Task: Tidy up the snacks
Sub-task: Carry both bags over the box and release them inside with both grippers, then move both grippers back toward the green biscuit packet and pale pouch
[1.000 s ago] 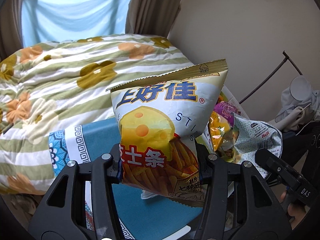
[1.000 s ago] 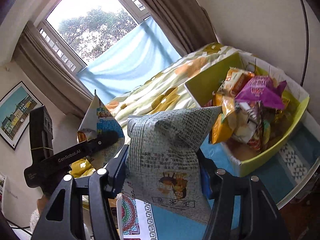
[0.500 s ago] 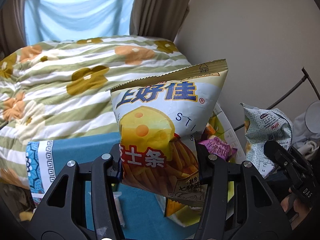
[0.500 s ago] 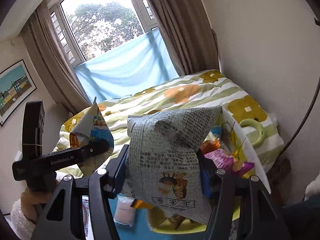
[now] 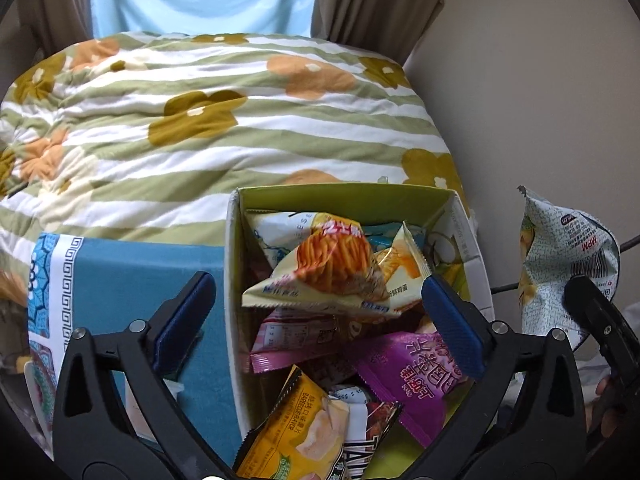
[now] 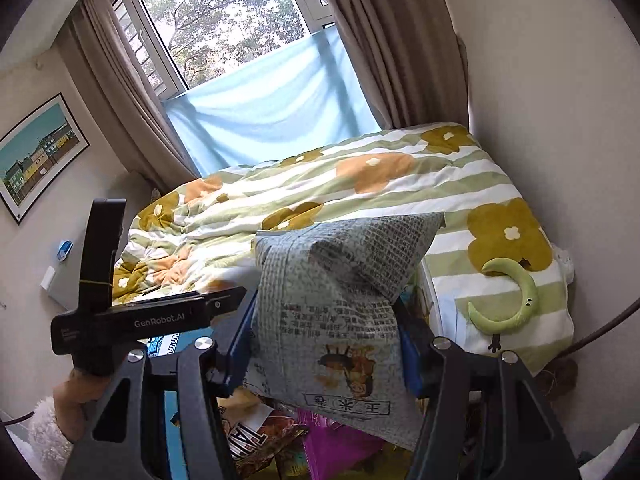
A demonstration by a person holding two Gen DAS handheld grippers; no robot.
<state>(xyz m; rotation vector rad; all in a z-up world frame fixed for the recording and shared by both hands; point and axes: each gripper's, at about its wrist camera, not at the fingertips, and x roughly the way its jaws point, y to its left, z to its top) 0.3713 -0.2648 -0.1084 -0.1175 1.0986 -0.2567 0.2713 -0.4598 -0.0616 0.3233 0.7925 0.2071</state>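
My left gripper [image 5: 320, 316] is open and empty above the yellow-green snack box [image 5: 344, 194]. The cheese-stick bag [image 5: 340, 268] lies on top of the pile in the box, between my open jaws. Below it lie a purple bag [image 5: 416, 364] and a yellow bag [image 5: 296, 436]. My right gripper [image 6: 324, 344] is shut on a grey newsprint-patterned snack bag [image 6: 332, 312], held above the box; this bag also shows at the right of the left wrist view [image 5: 564, 260].
The box stands on a blue patterned cloth [image 5: 132, 280]. Behind it is a bed with a green-striped flowered quilt [image 5: 208, 120]. A green crescent toy [image 6: 508, 296] lies on the quilt. A wall is close on the right.
My left gripper has moved over the box, opened and let go of the cheese-stick bag, which now lies in the box. My right gripper has moved over the box with its bag.
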